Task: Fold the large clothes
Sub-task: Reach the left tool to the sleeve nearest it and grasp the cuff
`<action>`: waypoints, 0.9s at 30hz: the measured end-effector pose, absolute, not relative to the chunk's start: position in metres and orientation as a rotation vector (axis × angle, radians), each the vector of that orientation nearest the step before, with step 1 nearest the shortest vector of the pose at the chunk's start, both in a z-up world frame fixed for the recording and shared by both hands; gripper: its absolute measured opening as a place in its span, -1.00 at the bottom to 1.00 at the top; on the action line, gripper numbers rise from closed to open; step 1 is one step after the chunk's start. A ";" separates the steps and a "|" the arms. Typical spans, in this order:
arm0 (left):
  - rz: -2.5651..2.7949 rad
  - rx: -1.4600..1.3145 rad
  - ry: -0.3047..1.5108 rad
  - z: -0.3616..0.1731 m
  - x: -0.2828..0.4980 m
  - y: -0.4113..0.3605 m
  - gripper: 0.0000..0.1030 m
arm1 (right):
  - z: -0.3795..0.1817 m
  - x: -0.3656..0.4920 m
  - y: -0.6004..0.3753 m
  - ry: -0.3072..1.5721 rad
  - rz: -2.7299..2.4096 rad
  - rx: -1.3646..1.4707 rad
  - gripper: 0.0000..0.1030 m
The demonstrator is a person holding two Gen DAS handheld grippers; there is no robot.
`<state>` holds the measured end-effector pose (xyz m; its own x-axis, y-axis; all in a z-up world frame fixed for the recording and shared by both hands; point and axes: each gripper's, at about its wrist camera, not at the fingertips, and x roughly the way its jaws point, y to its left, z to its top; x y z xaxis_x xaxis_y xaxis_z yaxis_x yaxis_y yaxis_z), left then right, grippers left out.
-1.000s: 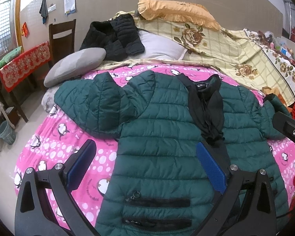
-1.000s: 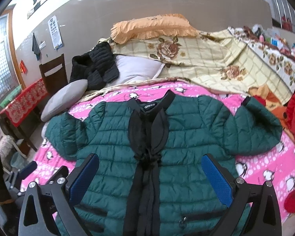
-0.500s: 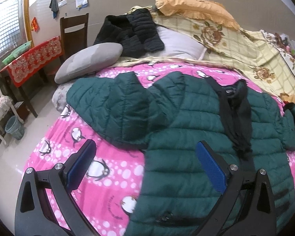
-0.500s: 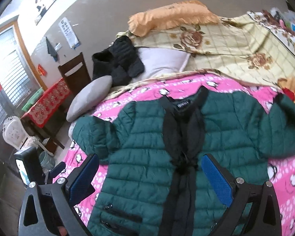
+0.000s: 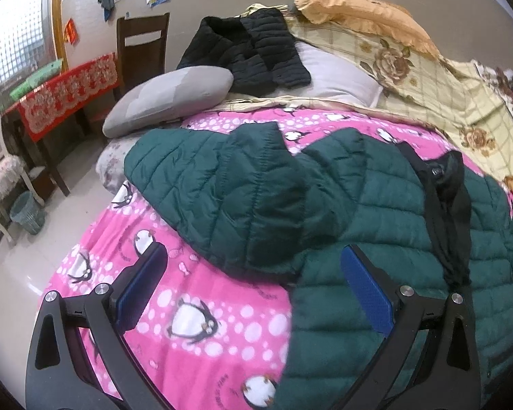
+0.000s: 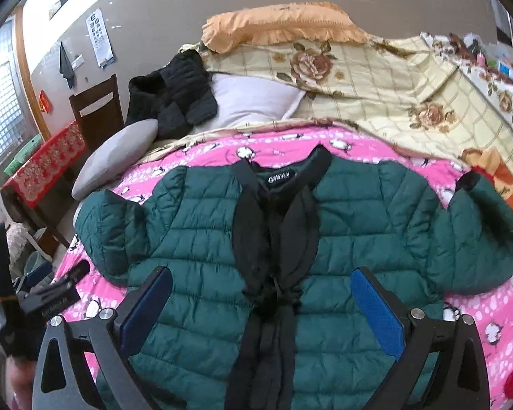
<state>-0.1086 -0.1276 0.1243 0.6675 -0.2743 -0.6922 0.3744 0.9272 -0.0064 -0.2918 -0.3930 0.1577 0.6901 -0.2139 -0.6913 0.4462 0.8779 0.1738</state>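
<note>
Jacket (image 6: 359,225), a dark green quilted puffer with a black placket and tie, lies face up and spread on the pink penguin bedspread (image 5: 201,311), collar toward the pillows, its long axis running away from both cameras. Its bunched sleeve (image 5: 229,198) sits just ahead of the left gripper (image 5: 253,287), which is the nearer one; I judge that sleeve the next thing to fold in. Right gripper (image 6: 261,311) hovers over the chest. Both sets of jaws stand wide apart, holding nothing
</note>
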 end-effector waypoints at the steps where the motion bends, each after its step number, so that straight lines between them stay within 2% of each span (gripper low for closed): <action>1: -0.359 0.131 0.772 0.122 -0.098 -0.124 0.98 | 0.155 -0.292 -0.395 0.726 -0.373 0.356 1.00; 12: -0.244 -0.031 0.916 0.084 0.020 -0.068 0.98 | 0.138 -0.281 -0.399 0.762 -0.363 0.346 1.00; 19: -0.203 -0.356 0.905 0.078 0.075 -0.021 0.98 | 0.126 -0.278 -0.403 0.793 -0.349 0.372 1.00; 27: -0.105 -0.314 0.909 0.073 0.109 -0.023 0.98 | 0.122 -0.277 -0.400 0.804 -0.330 0.366 1.00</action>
